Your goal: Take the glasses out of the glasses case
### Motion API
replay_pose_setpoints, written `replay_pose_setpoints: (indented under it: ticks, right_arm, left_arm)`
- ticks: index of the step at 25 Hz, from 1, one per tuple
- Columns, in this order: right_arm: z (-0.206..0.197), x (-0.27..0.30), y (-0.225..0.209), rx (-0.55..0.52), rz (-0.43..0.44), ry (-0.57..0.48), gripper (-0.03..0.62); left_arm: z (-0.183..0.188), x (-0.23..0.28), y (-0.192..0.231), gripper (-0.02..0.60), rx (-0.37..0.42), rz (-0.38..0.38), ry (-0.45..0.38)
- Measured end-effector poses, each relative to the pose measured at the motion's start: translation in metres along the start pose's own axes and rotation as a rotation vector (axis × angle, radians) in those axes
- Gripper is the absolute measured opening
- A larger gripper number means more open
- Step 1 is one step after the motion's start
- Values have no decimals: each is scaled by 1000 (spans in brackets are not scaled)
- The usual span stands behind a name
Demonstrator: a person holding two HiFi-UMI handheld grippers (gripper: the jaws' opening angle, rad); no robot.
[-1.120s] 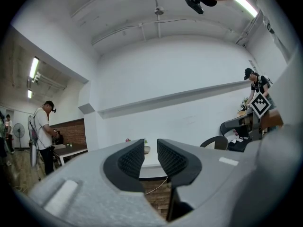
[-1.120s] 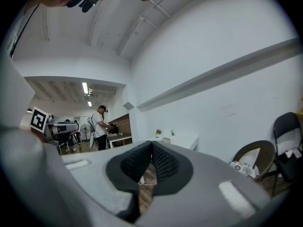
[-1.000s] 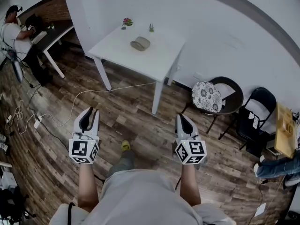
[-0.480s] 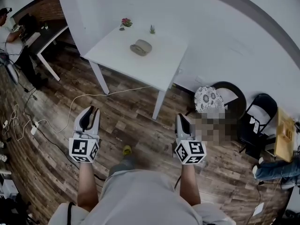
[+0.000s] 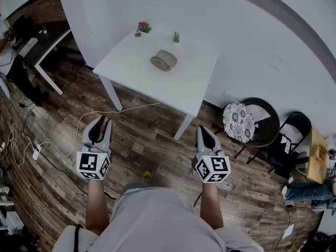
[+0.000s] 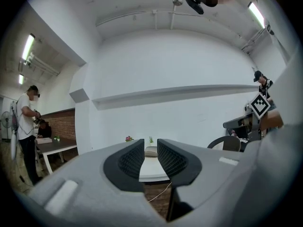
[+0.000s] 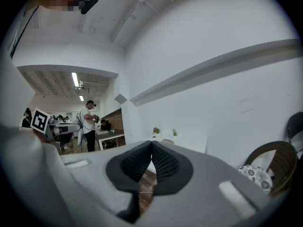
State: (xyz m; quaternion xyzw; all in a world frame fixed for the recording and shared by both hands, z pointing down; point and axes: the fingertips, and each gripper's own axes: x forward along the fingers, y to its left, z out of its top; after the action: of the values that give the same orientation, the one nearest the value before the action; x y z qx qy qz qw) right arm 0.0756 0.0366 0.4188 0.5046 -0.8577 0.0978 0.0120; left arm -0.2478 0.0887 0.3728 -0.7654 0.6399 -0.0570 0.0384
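Ahead at twelve o'clock, the glasses case (image 5: 163, 60) lies on the table (image 5: 186, 85), off its edges; left gripper (image 5: 100, 121) narrowly parted, right gripper (image 5: 204, 130) closed, both over bare floor (image 5: 149, 127).

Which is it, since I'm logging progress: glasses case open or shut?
Appears shut: the glasses case lies on the table as one rounded shell, no lid raised.

"What colour was the counter (image 5: 181, 85)?"

"White, like the wall (image 5: 252, 41). The glasses case (image 5: 164, 60) on it was a dull grey-beige."

"And the tools?"

"The left tongs (image 5: 100, 122) and right tongs (image 5: 203, 132) were pale grey with black ribbed pads (image 6: 129, 163). Each cube (image 5: 93, 165) was patterned in black and white squares."

"The floor (image 5: 142, 135)?"

"Dark brown wood planks. The cushion (image 5: 239, 122) was white with a dark floral print."
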Motion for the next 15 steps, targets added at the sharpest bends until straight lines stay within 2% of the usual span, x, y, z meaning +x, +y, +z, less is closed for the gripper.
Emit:
replay_pose_setpoints:
  ticks: [8, 15]
  right_arm:
    - [-3, 49, 10, -2, -50, 11, 3]
    - [1, 75, 1, -7, -87, 13, 3]
  left_arm:
    - [-14, 48, 40, 84, -23, -58, -3]
    - [-20, 85, 48, 84, -35, -105, -3]
